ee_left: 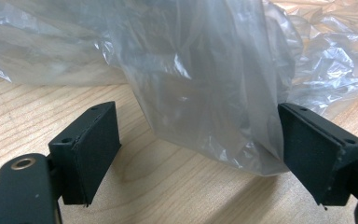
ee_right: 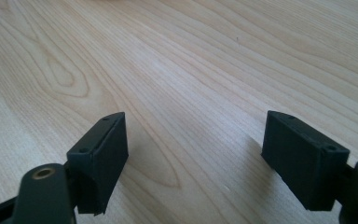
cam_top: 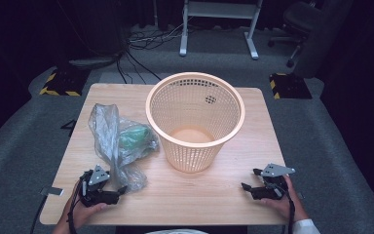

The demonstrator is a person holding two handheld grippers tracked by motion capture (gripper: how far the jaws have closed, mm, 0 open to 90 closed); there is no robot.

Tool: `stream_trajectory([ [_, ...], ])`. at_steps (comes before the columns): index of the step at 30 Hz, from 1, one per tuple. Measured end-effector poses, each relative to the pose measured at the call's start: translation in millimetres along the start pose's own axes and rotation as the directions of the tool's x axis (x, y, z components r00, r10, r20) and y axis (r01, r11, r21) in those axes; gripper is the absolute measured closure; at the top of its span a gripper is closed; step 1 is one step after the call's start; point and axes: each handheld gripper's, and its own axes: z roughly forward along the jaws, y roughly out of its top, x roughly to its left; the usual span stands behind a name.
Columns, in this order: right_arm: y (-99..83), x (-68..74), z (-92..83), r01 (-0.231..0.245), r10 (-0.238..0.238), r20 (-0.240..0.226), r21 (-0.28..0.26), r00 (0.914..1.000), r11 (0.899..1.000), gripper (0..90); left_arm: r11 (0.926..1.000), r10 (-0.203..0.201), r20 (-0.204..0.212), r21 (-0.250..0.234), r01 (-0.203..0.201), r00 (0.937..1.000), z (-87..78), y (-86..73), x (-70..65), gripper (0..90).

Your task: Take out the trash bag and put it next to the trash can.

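Observation:
A crumpled clear plastic bag (cam_top: 112, 139) lies on the left half of the wooden table (cam_top: 209, 195), with something green (cam_top: 135, 138) inside it. A peach mesh basket (cam_top: 195, 146) stands upright in the middle of the table, and nothing lies inside it. My left gripper (cam_top: 117, 183) rests near the front left edge, open, with its jaws on either side of the bag's near end. In the left gripper view the bag (ee_left: 205, 84) hangs between the wide jaws of the left gripper (ee_left: 196, 112), close to the right one. My right gripper (cam_top: 250, 179) sits at the front right, open over bare wood (ee_right: 196, 119).
Beyond the table's far edge are floor cables (cam_top: 146, 39), a white desk frame (cam_top: 219, 19) and an office chair (cam_top: 299, 24). Yellow-and-black striped blocks (cam_top: 61, 83) (cam_top: 289, 84) sit on the floor by the far corners. Grey carpet surrounds the table.

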Motion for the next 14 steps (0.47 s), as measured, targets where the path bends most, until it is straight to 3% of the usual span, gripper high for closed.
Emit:
stream_trajectory([
  [14,2.2,-2.7,2.3,0.017,-0.017,-0.017,0.001,0.9997,1.0,22.3,1.0,0.0,0.0,0.0,0.0,1.0,0.2,0.1,0.1,15.2],
])
